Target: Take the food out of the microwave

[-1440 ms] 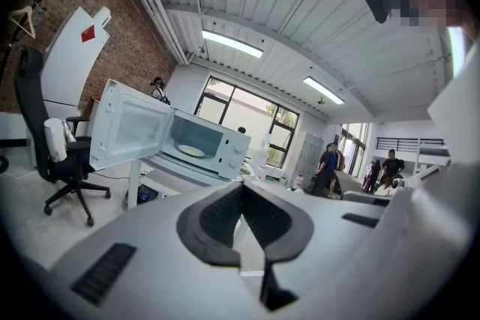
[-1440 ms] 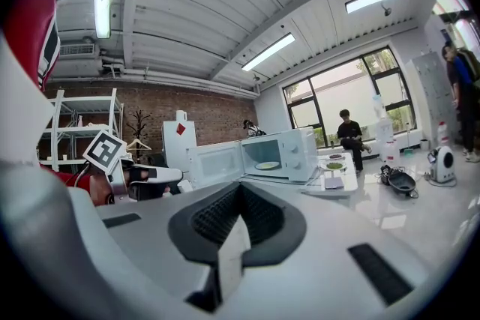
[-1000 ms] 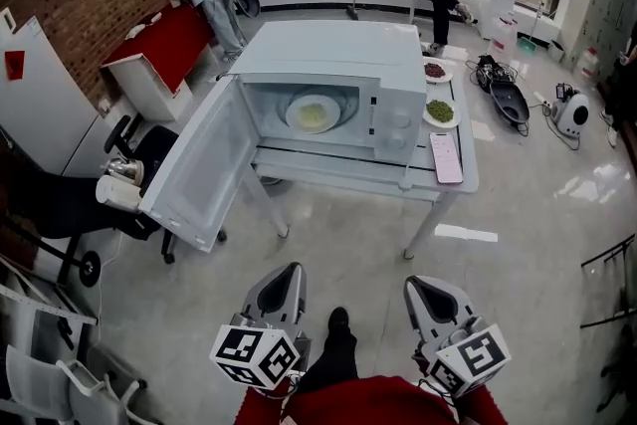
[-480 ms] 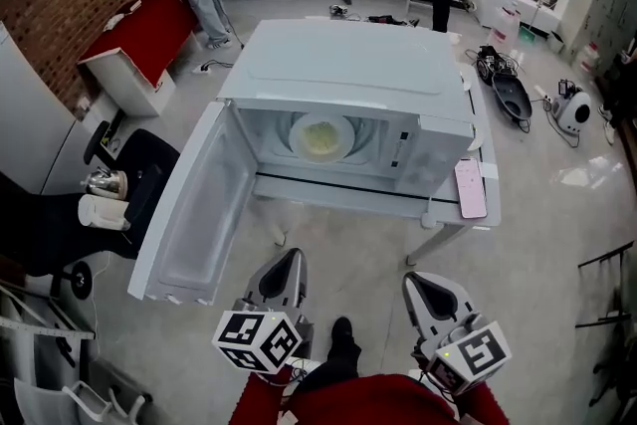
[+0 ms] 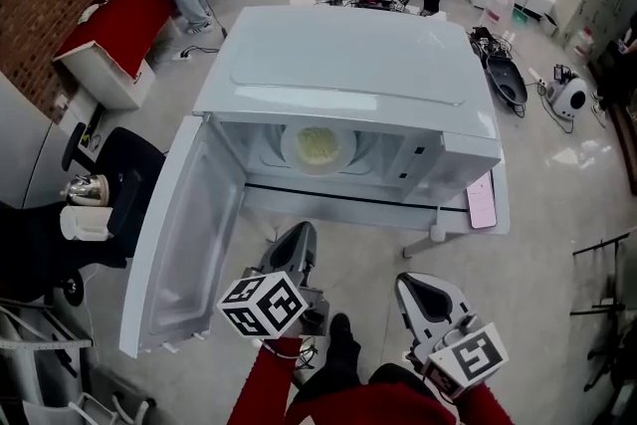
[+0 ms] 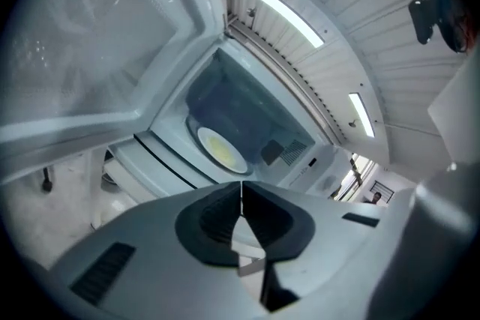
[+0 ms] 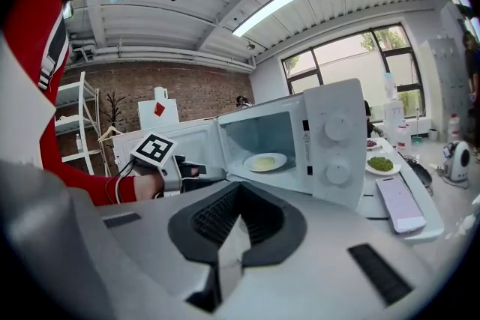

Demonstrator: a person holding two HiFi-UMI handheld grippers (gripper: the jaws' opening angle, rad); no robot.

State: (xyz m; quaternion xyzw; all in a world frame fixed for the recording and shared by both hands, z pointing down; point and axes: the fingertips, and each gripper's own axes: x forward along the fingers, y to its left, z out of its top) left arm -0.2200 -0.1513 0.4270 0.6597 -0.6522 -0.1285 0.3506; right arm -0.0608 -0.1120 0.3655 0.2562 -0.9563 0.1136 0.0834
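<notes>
Food sits in the microwave; closed, empty right gripper alone sees another plate; left gripper closed, empty.

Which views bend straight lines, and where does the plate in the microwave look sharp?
Head view: microwave edges curve mildly, plate sharp. Left gripper view: strong fisheye, dark corners, door hazy. Right gripper view: fisheye, bright windows, plate sharp.
</notes>
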